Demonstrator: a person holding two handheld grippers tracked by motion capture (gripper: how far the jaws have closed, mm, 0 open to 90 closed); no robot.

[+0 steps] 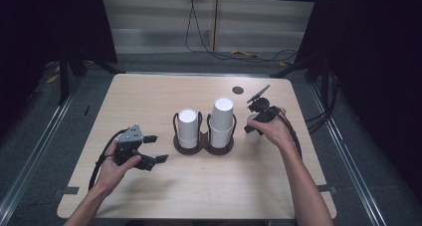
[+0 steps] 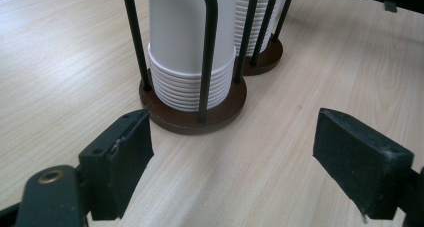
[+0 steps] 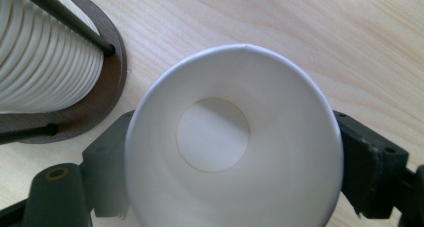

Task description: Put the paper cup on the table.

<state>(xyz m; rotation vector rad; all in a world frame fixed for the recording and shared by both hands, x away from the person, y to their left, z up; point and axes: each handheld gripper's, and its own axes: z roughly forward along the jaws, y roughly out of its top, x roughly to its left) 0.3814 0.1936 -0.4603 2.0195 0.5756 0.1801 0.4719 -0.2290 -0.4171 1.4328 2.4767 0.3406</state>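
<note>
1. My right gripper (image 1: 255, 120) grasps a single paper cup (image 3: 235, 147). In the right gripper view its mouth faces the camera, with one jaw on each side of its wall, so its long axis runs straight away from the gripper, roughly upright on the table (image 1: 149, 191).

2. The cup sits between my right jaws, just beside the holder (image 1: 204, 145) and on the side away from my left hand. In the high view the cup's base seems to rest on the table, but I cannot tell for sure.

3. My left gripper (image 2: 235, 157) is released, its jaws wide apart with nothing between them. It hovers low over the table and is aimed at the holder's near base.

4. From the left gripper, the near stack (image 2: 192, 47) stands straight ahead and close, upright inside its wire loops. The far stack (image 2: 260, 12) lies beyond it and a little to the right.

5. The right hand is the nearer one to the loose cup, since it already has it. The left is nearer the near stack.

6. I judge that the coming move turns on the gap between the held cup and the stack next to it. That stack rises just beside the right gripper, toward my left hand, and stands taller than the cup.

7. Counts:
   - grippers: two
   - holder: one, with two round bases joined
   - stacks: two, the one nearer the right gripper being taller
   - loose cups: one
   - cups per stack: many nested rims, too fine to count
</note>
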